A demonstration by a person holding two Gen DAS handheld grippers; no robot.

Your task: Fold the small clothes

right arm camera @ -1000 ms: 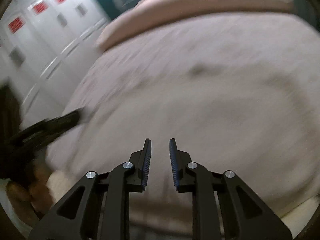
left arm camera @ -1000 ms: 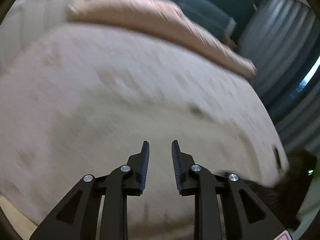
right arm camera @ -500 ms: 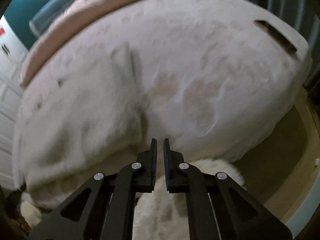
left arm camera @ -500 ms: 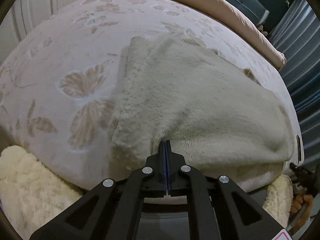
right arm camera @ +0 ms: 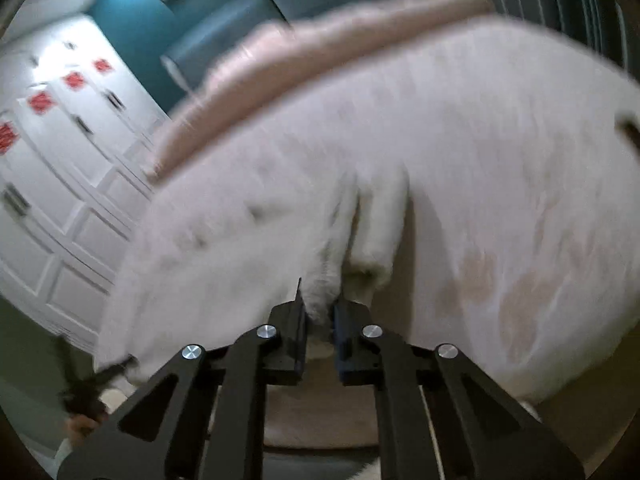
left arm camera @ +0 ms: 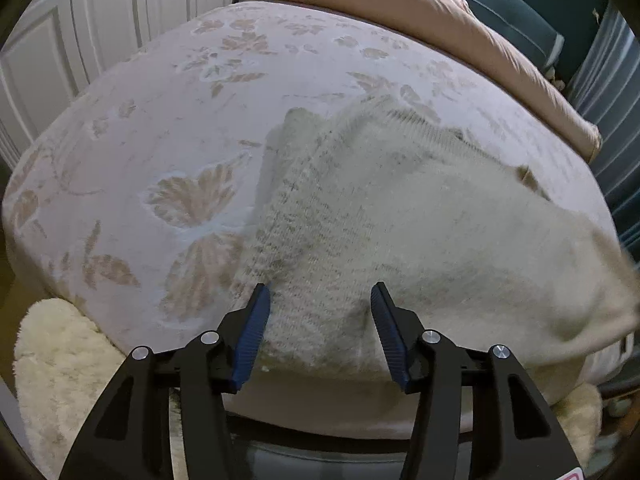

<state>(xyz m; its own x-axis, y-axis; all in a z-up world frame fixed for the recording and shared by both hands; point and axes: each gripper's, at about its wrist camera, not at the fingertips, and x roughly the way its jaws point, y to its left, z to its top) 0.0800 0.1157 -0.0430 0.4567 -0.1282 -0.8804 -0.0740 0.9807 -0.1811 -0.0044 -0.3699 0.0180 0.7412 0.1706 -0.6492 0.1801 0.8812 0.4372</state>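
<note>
- Left wrist view: the left gripper [left arm camera: 320, 300] has just been opening, and its two blue-padded fingers [left arm camera: 253, 332] now stand well apart over the near hem of one cream knitted sweater [left arm camera: 400, 220]; the pads flank the knit without pressing on it.
- That sweater lies spread on the bed, its hem at the near edge and its ribbed neck farther back.
- One bed [left arm camera: 160, 120], covered in a pale sheet printed with tan butterflies and leaves, carries the garment.
- Two patches of fluffy cream rug [left arm camera: 60, 364] show on the floor, left and right of the gripper.
- One long dusty-pink bolster [left arm camera: 440, 28] lies along the far edge of the bed.
- Right wrist view, blurred: the right gripper [right arm camera: 318, 300] has just been closing and is pinched narrowly on a fold of the sweater's [right arm camera: 320, 240] edge.
- Beyond, white panelled cupboard doors [right arm camera: 60, 160] bear four red stickers.
</note>
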